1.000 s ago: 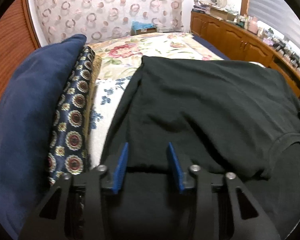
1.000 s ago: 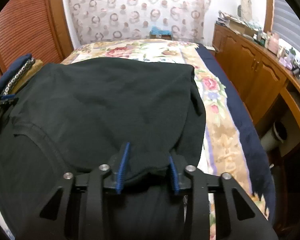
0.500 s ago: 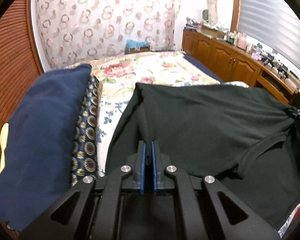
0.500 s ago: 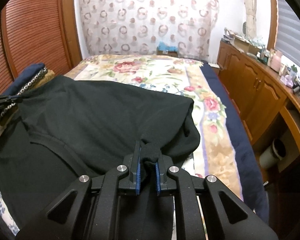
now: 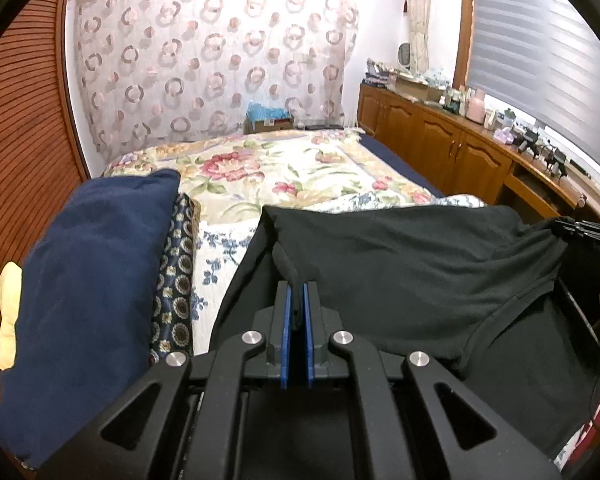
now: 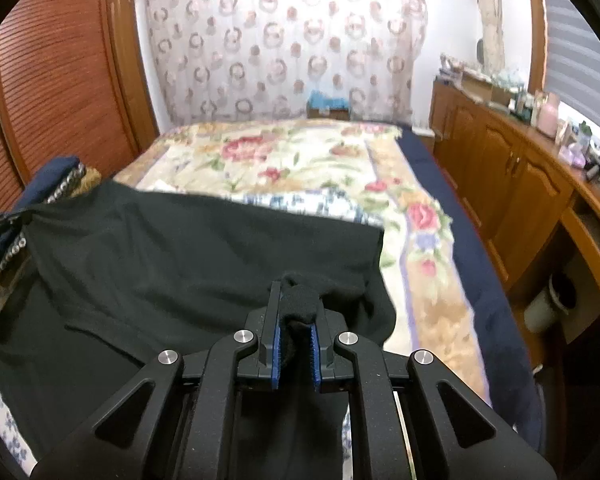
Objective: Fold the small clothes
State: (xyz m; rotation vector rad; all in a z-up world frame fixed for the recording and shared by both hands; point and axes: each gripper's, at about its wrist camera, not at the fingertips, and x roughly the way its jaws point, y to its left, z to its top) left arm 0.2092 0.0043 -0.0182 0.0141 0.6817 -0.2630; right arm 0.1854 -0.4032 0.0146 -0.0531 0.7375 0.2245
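A black T-shirt [image 5: 400,256] lies across the near end of a floral bedspread [image 5: 284,168]; it also shows in the right wrist view [image 6: 204,248]. My left gripper [image 5: 296,300] is shut on a pinch of the shirt's left edge and holds it lifted. My right gripper [image 6: 296,312] is shut on a bunched fold of the shirt's right edge, also lifted. The shirt hangs stretched between the two grippers. The right gripper shows at the right edge of the left wrist view [image 5: 584,230].
A navy pillow [image 5: 84,272] and a patterned cushion [image 5: 176,276] lie left of the shirt. Wooden cabinets [image 6: 512,184] with clutter on top run along the right. A slatted wooden door [image 6: 56,80] stands on the left. A patterned curtain [image 5: 216,68] hangs behind the bed.
Both grippers closed on the shirt's edges and lifted them. The shirt has been pulled up and toward me, uncovering more of the bedspread.
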